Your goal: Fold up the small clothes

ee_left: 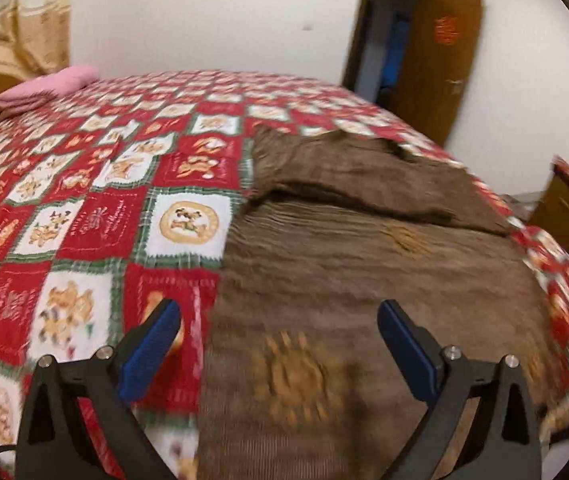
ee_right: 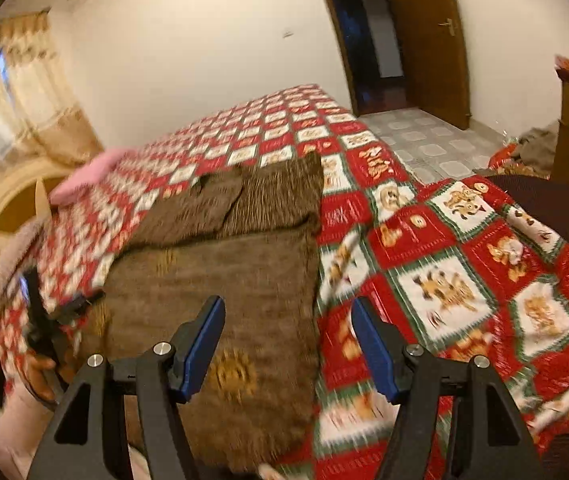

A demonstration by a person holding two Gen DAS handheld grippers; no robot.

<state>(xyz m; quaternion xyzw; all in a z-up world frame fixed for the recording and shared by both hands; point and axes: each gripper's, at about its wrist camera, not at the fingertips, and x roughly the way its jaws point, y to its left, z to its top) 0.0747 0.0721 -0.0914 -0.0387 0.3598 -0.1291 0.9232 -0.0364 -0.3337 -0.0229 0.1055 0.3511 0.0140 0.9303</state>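
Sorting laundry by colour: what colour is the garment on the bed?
Brown garment with tan-orange motifs, clearest in the left wrist view.

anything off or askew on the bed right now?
Nothing damaged or spilled. The brown garment lies on the quilt with its far part folded over unevenly, the edge running on a slant. Both the left gripper and right gripper hang over it with jaws open, holding nothing. Frames are motion-blurred.

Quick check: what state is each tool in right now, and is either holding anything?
Left tool: open, holding nothing, over the brown garment.
Right tool: open, holding nothing.
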